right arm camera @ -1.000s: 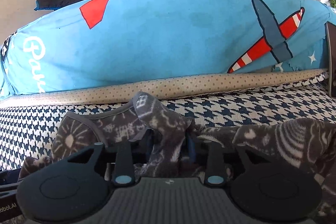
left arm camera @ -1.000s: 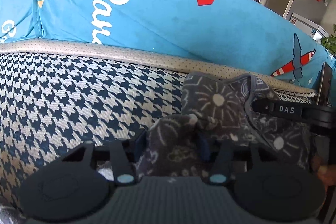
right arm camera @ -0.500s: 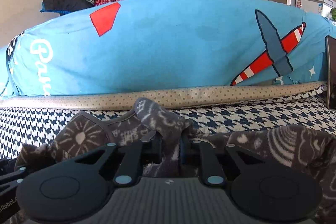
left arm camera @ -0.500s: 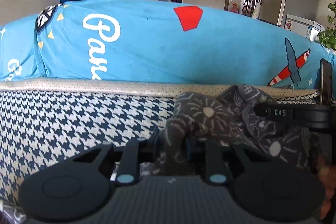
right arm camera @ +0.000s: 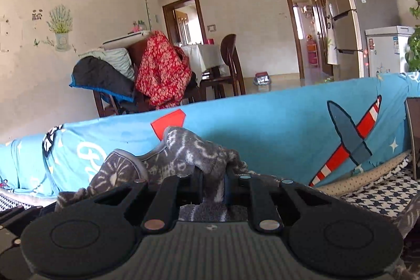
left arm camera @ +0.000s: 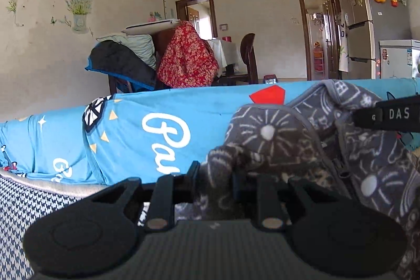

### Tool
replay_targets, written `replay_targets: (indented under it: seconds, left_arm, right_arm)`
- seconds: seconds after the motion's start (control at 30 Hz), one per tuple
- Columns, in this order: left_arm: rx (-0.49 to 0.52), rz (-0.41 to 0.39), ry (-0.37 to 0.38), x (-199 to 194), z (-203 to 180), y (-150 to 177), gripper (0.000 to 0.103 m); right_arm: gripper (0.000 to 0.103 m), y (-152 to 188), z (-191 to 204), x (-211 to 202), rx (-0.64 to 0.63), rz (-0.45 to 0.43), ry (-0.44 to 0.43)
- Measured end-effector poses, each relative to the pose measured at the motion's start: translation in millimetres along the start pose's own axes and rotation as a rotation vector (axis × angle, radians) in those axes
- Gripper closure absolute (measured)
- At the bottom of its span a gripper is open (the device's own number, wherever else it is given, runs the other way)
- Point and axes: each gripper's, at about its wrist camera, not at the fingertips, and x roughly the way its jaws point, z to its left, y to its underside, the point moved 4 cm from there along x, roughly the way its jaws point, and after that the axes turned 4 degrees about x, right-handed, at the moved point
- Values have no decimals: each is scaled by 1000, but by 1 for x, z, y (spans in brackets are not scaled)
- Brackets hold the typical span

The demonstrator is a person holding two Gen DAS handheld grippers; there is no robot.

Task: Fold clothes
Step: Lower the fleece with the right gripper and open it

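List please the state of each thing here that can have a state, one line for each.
Left gripper: shut on the garment.
Right gripper: shut on the garment.
Garment: grey, patterned, bunched, unfolded, pinched at two places.
Sofa cover: blue, draped over the sofa back.
Far door: open.
Fridge: doors shut.

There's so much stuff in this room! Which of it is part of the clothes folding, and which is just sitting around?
Part of the job:
grey patterned garment
left gripper, shut on it
right gripper, shut on it
sofa seat

Just lying about:
blue sofa cover
red floral cloth
fridge
chair
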Motion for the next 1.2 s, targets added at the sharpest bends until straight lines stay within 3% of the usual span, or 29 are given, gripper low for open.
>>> replay_targets:
  seconds: [0.07, 0.17, 0.27, 0.33, 0.4, 0.47, 0.5, 0.63, 0.8, 1.0, 1.2]
  left_arm:
    - [-2, 19, -21, 14, 2, 0, 80]
    - [-6, 47, -51, 34, 4, 0, 65]
    - [-79, 146, -34, 59, 12, 20, 66]
    - [-139, 171, -22, 67, 20, 24, 65]
    - [-196, 171, -14, 68, 30, 22, 59]
    - [-240, 161, -14, 65, 38, 18, 40]
    - [-262, 156, -15, 63, 42, 16, 37]
    - [-306, 139, 9, 44, 50, 2, 36]
    - [-247, 125, 8, 17, 49, -7, 33]
    - [-252, 197, 41, -12, 51, 16, 33]
    - [-275, 263, 90, -49, 51, 36, 31]
  right_arm:
    - [88, -7, 8, 3, -8, -44, -8]
    - [86, 0, 6, 19, 18, -6, 11]
    - [68, 9, 2, 36, 48, 43, 34]
    - [65, 12, -2, 43, 57, 70, 36]
    - [64, 10, -4, 43, 65, 63, 30]
    - [61, 7, -6, 40, 73, 41, 27]
    - [61, 5, -7, 38, 77, 36, 24]
    - [61, -3, -4, 27, 96, 16, 6]
    - [53, -18, 7, 3, 75, -16, -55]
    - [51, -9, 12, -31, 56, 24, -119]
    - [51, 9, 7, -62, 26, 94, -112]
